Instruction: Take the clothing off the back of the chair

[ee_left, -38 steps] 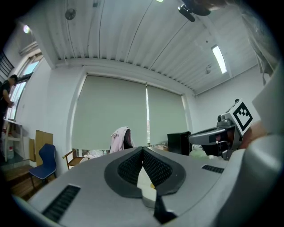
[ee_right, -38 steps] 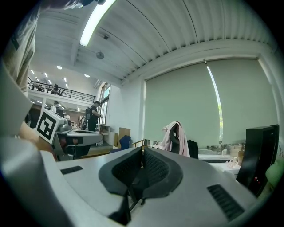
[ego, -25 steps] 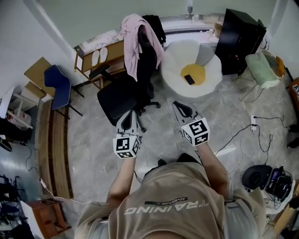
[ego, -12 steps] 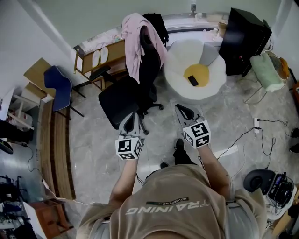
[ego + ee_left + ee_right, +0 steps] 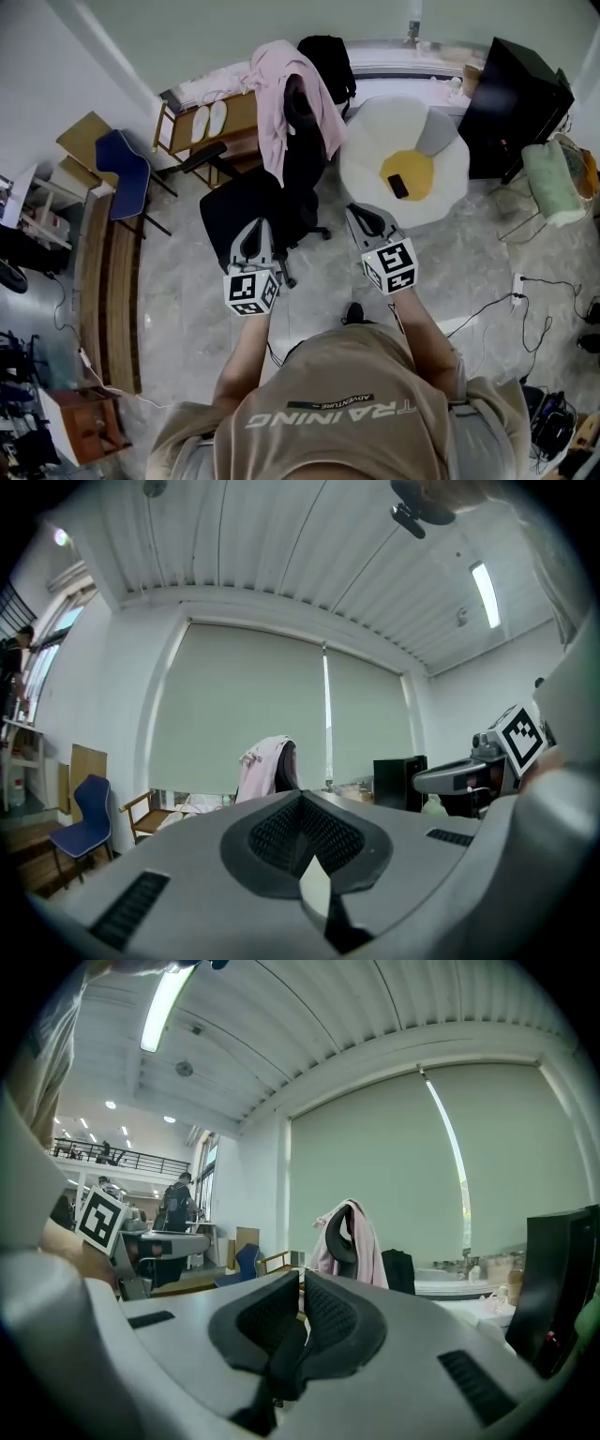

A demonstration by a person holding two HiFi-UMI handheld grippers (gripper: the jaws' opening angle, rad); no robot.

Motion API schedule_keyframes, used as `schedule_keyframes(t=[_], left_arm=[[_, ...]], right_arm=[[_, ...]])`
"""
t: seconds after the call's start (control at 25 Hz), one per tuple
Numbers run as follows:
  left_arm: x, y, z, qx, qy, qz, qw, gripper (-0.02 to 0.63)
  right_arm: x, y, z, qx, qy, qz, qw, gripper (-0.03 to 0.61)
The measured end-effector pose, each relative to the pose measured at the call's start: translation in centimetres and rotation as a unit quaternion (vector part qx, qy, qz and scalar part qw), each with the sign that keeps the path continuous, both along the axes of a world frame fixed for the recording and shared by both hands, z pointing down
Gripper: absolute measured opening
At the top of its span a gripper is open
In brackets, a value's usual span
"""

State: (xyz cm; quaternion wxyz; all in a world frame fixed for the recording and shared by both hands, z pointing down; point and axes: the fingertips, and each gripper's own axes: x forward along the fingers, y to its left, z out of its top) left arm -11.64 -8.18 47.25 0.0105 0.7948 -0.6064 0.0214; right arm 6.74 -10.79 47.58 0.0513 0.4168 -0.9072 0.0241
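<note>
Clothing (image 5: 279,89), a pink piece, is gripped by neither claw. The left gripper (image 5: 255,228) and the right gripper (image 5: 366,214) are both seen closed with nothing between the jaws, and they are held side by side on the near side of the black office chair (image 5: 246,202). The pink piece is draped over the backrest of this chair. A white beanbag (image 5: 370,141) is placed to the right of the chair, and a blue chair (image 5: 117,169) to its left.
</note>
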Motion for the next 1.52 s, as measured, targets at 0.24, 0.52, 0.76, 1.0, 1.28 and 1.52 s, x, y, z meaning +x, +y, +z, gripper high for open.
schedule_keyframes(t=[0.24,0.52,0.76,1.0,1.28,1.52], left_arm=[[1.8,-4.3,1.0,-0.009,0.009,-0.014,0.9998,0.013],[1.2,-7.6,1.5,-0.023,0.009,-0.031,0.9992,0.013],[-0.4,-10.3,1.6,-0.027,0.016,-0.045,0.9985,0.014],[-3.1,-15.3,1.6,-0.020,0.018,-0.031,0.9991,0.014],[-6.0,-22.3,-0.6,0.000,0.011,0.008,0.9999,0.012],[-7.7,-25.9,0.3,-0.004,0.016,0.041,0.9990,0.013]], right_arm=[[1.6,-5.1,1.7,-0.018,0.006,-0.015,1.000,0.038],[0.4,-9.1,2.7,-0.032,0.006,-0.038,0.999,0.038],[-1.3,-11.9,3.2,-0.041,0.019,-0.053,0.998,0.038],[-3.6,-16.7,2.0,-0.024,0.014,-0.033,0.999,0.038],[-5.4,-22.4,-0.3,-0.002,0.018,0.014,1.000,0.038],[-6.5,-25.0,-0.7,0.001,0.018,0.045,0.999,0.037]])
